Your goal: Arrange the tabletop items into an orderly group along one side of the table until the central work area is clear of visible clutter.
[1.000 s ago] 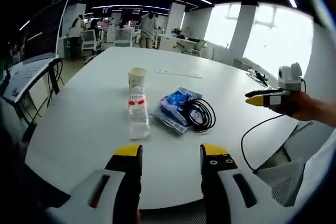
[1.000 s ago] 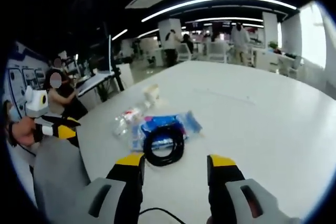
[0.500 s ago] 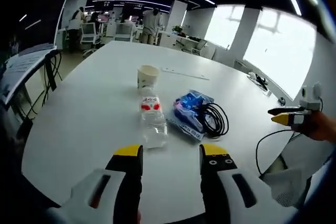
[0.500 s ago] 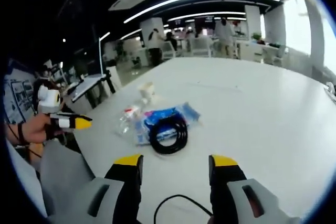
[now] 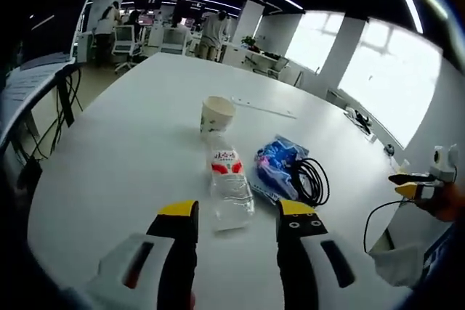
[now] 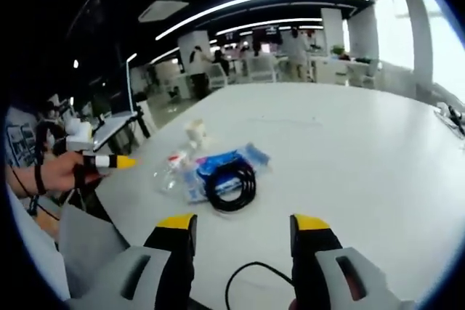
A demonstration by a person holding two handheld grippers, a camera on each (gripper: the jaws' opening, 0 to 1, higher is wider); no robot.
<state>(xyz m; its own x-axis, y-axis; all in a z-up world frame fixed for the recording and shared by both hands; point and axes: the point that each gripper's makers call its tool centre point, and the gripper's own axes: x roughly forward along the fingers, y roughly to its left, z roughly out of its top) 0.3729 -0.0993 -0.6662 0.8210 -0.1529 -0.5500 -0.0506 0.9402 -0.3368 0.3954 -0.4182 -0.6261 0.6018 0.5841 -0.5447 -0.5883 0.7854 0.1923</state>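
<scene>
Here, in the left gripper view, the left tool [image 5: 237,215] hangs open and empty over the near edge of the white tabletop [image 5: 123,150], its yellow-tipped jaws spread apart. Just beyond the jaws lies a clear bottle [image 5: 229,190] on its side, red-and-white label toward the far end. Right of the bottle sits a blue packet [image 5: 276,172], and a coiled black cable [image 5: 312,181] rests against the packet's right side, partly on it. Past the bottle's far end stands a paper cup [image 5: 216,113], upright. Beyond the cup a thin pale strip [image 5: 265,109] lies flat. Well right of the bottle, off the tabletop edge, the right tool [image 5: 410,185] shows in a hand.

In the right gripper view, the right tool [image 6: 242,224] is likewise open and empty, with a loose black cord [image 6: 251,277] looping between its jaws. Farther on, the cable [image 6: 229,185] lies on the packet [image 6: 221,167], the bottle [image 6: 173,170] is left of it, and the cup [image 6: 194,132] lies beyond. The left tool [image 6: 109,161] is held left of the bottle.
</scene>
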